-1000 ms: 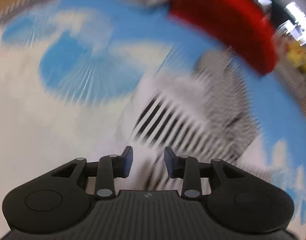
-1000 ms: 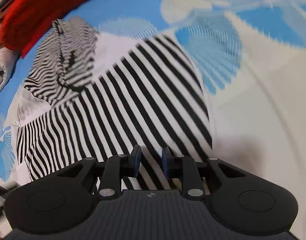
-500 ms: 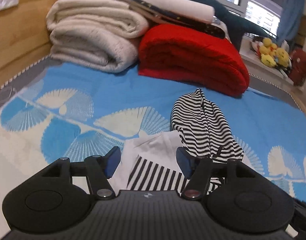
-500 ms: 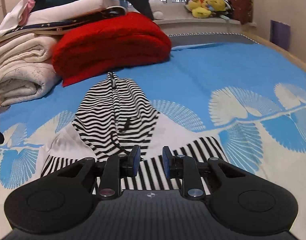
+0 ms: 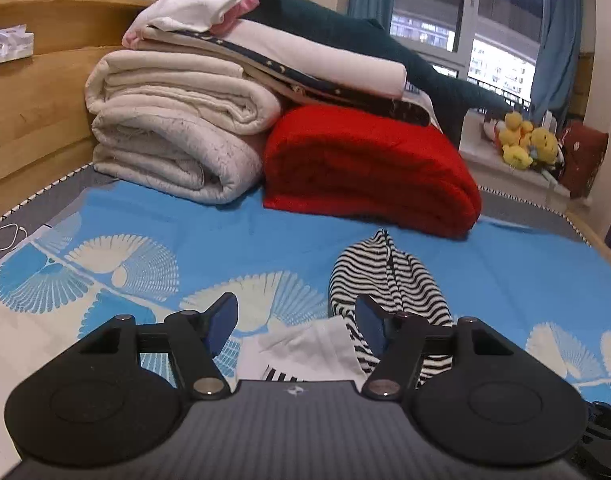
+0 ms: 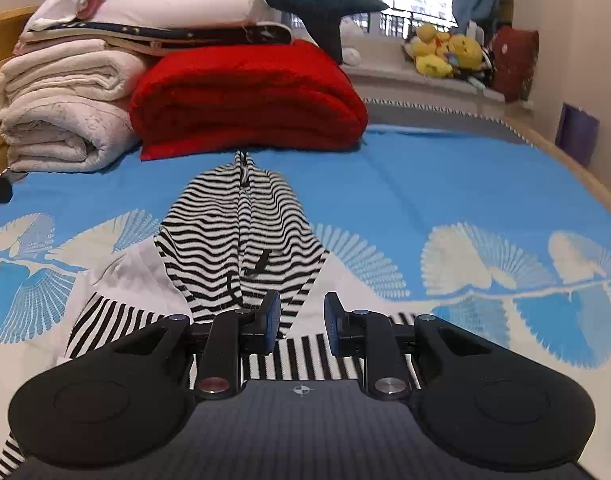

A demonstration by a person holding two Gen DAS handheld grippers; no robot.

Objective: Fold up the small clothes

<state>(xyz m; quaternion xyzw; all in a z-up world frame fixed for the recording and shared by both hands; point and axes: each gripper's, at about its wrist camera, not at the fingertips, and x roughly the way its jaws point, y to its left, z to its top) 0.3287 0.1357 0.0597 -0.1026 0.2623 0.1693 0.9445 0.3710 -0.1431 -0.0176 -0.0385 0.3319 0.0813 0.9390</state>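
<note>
Now I hold both tools, left tool and right tool, apart and empty above the black-and-white striped hooded garment, whose loose hood may unfold if snagged.

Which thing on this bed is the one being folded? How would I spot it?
Start at the red folded blanket at the head of the bed. Just in front of it, on the blue fan-patterned sheet, lies the striped hooded top. It is the only black-and-white striped item there.

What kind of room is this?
Most likely a bedroom. There's a bed with a blue sheet, folded blankets stacked by a wooden headboard, and stuffed toys on the windowsill.
</note>
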